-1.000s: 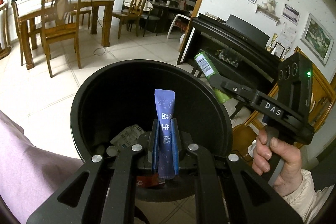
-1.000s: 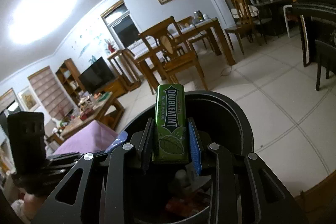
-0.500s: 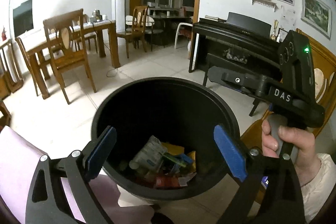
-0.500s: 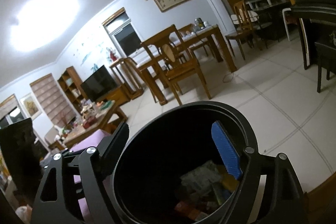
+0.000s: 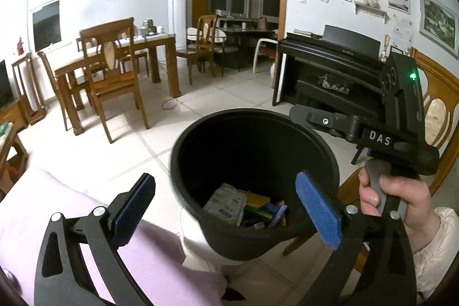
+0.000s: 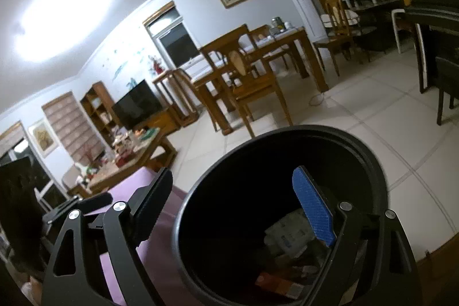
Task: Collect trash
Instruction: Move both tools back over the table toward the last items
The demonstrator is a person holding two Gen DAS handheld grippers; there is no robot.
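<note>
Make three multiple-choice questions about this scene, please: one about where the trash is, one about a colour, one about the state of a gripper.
1. Where does the collected trash lie?
A. on the dining table
B. at the bottom of the black bin
C. on the piano

2. What colour are the pads on the fingers of the left gripper?
A. blue
B. red
C. white

3. What is between the fingers of the left gripper?
A. a green gum pack
B. a blue sachet
C. nothing

Answers:
1. B, wrappers and packets show deep inside the black bin.
2. A, both pads are plainly blue.
3. C, the fingers stand wide apart, opening, with only the bin seen beyond them.
</note>
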